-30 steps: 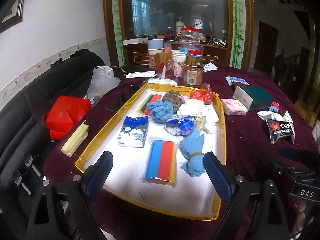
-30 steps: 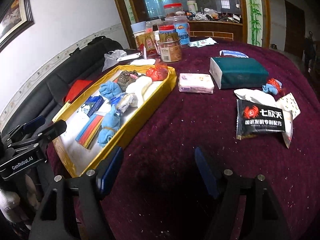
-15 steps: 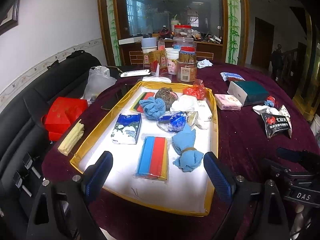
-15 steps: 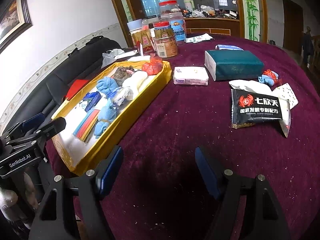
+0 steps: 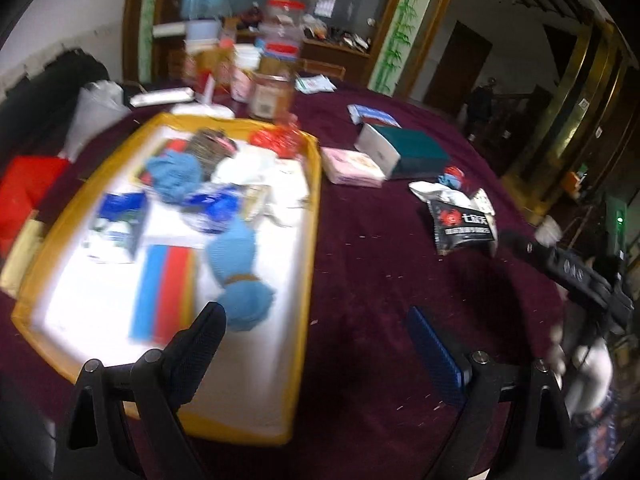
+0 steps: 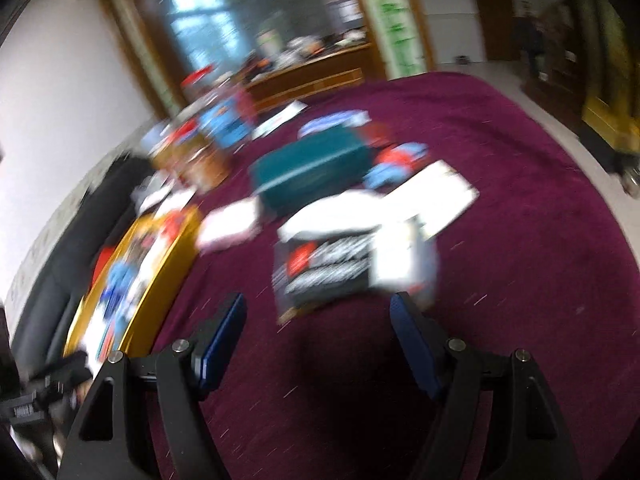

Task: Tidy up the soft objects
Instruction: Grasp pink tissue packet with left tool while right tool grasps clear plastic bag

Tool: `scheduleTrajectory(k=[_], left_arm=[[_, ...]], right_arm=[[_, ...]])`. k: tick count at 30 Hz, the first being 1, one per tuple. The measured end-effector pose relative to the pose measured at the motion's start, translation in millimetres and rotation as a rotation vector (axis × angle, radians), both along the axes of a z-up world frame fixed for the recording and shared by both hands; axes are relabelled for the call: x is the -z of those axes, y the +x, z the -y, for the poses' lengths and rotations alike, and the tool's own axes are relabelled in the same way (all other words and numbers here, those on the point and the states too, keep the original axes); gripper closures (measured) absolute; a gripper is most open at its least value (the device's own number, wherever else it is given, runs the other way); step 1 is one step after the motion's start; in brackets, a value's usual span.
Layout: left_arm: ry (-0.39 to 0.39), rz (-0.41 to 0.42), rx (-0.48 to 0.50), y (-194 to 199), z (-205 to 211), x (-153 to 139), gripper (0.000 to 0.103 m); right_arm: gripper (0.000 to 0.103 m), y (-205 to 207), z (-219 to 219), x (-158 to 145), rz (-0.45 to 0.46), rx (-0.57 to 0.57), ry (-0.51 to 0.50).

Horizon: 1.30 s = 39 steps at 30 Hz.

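A gold-rimmed tray with a white floor holds blue cloth bundles, a red-and-blue cloth pack, tissue packs and several other soft items. On the maroon tablecloth to its right lie a pink tissue pack, a teal tissue box and a black snack packet. My left gripper is open and empty over the tray's right rim. In the blurred right wrist view my right gripper is open and empty just short of the black packet, with white packs beside it.
Jars, cups and boxes crowd the table's far side behind the tray. A black sofa with a red box runs along the left. The right gripper's body shows at the right edge of the left wrist view. Bare maroon cloth spreads to the right.
Both views have swung to the right. The tray has slid to the left in the left wrist view, and the black packet now lies just ahead of the right gripper. Both stayed open.
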<state>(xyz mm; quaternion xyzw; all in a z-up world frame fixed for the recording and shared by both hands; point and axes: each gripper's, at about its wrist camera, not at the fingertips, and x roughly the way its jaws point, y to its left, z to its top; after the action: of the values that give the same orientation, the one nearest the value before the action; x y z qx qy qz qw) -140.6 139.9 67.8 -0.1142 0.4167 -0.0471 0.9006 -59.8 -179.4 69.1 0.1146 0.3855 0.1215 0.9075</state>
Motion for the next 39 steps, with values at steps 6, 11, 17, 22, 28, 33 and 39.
scheduleTrajectory(k=[6, 11, 17, 22, 28, 33, 39], left_arm=[[-0.004, -0.049, 0.078, 39.0, 30.0, -3.1, 0.009], [0.164, 0.012, 0.246, 92.1, 75.9, -21.3, 0.009], [0.285, -0.081, 0.376, 195.5, 100.4, 2.6, 0.009], [0.282, -0.147, 0.420, 256.6, 103.0, 23.6, 0.009], [0.352, -0.224, 0.471, 279.2, 111.9, 51.8, 0.009], [0.398, -0.248, 0.496, 265.2, 121.5, 56.8, 0.017], [0.304, -0.299, 0.640, 207.1, 140.0, 46.4, 0.018]], right_arm=[[0.026, 46.9, 45.4, 4.4, 0.038, 0.122, 0.030], [0.026, 60.7, 67.1, 20.1, -0.010, 0.132, 0.091], [0.026, 63.9, 75.8, 28.4, -0.051, 0.150, 0.122], [0.026, 66.7, 75.3, 30.6, -0.069, 0.144, 0.118], [0.026, 69.3, 72.4, 33.6, -0.091, 0.132, 0.114], [0.026, 70.7, 72.9, 36.3, -0.106, 0.137, 0.111], [0.026, 69.6, 74.9, 36.5, -0.108, 0.140, 0.115]])
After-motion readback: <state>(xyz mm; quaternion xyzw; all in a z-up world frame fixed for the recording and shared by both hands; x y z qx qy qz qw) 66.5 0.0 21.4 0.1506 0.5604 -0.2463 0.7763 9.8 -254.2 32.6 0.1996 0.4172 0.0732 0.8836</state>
